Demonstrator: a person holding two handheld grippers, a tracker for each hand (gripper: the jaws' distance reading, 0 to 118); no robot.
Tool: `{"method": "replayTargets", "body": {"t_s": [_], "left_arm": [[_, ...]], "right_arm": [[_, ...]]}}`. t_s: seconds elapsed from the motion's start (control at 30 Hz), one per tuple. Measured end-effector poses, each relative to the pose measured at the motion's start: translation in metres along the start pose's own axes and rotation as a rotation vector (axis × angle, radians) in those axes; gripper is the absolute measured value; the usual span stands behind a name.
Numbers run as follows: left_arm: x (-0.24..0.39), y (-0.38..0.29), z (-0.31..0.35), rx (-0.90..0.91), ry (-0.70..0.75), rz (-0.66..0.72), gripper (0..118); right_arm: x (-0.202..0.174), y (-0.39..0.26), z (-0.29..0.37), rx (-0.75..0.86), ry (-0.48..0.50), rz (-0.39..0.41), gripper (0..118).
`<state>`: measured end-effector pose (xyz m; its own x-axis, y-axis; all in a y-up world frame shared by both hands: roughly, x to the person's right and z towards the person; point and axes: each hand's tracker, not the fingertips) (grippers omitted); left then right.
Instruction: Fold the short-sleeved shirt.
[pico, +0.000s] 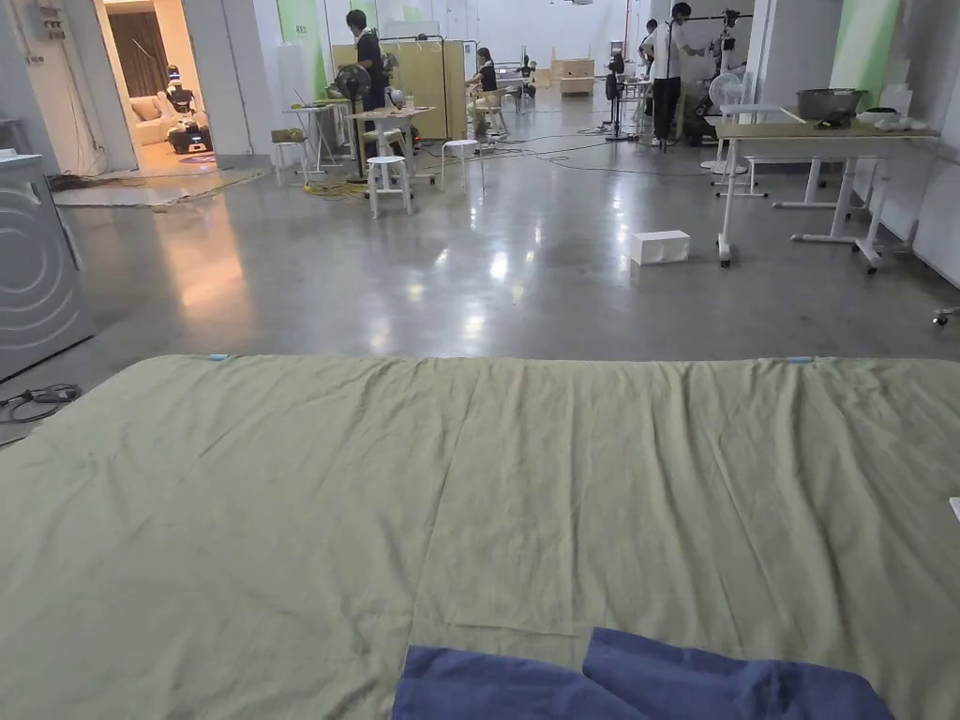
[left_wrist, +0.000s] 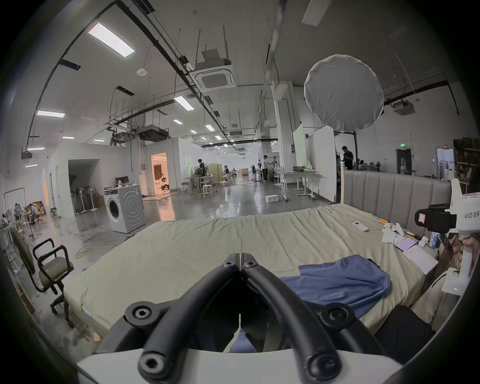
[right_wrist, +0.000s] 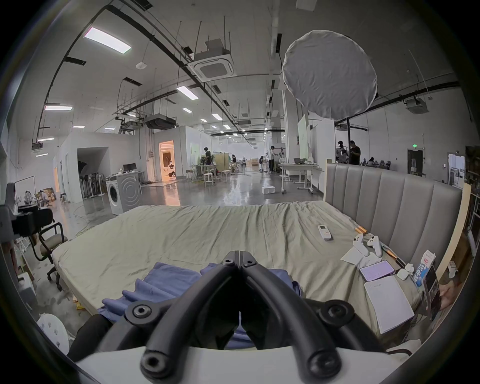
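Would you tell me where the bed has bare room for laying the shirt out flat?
The green sheet lies bare from the blue shirt to the bed's far edge and its left side. It is crowded along the headboard: remote, controllers, notebook.

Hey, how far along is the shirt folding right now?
Barely started, by the look of it. The blue shirt lies loosely bunched near the close edge of the green bedsheet, with no neat fold visible. Nothing is in hand: the left gripper and right gripper both have their jaws closed together above the bed, gripping no cloth. Spreading the shirt flat and all the folding are still left.
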<state>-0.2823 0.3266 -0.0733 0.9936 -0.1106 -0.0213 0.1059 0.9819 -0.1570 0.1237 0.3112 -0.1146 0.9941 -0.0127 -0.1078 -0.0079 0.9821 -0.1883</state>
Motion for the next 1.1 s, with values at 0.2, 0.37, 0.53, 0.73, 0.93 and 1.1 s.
{"method": "replayTargets", "body": {"t_s": [0.2,0.37,0.53,0.73,0.93,1.1], "left_arm": [[0.004,0.003,-0.006,-0.014,0.013,-0.031,0],[0.004,0.005,-0.013,-0.025,-0.023,-0.026,0],[0.005,0.002,-0.021,-0.058,-0.067,-0.011,0],[-0.005,-0.005,-0.059,-0.135,-0.13,0.025,0],[-0.014,-0.013,-0.165,-0.255,-0.228,0.18,0],[-0.001,-0.052,-0.283,-0.47,-0.314,0.343,25]], "right_arm": [[-0.001,0.004,0.003,0.026,-0.01,-0.004,0],[-0.002,0.001,0.002,0.015,-0.004,-0.009,0],[-0.003,-0.002,0.0,0.002,-0.001,-0.001,0],[0.006,-0.01,-0.007,-0.028,0.002,-0.037,0],[0.022,-0.033,-0.014,-0.087,-0.034,-0.077,0],[0.044,-0.055,-0.027,-0.177,-0.079,-0.115,0]]}}
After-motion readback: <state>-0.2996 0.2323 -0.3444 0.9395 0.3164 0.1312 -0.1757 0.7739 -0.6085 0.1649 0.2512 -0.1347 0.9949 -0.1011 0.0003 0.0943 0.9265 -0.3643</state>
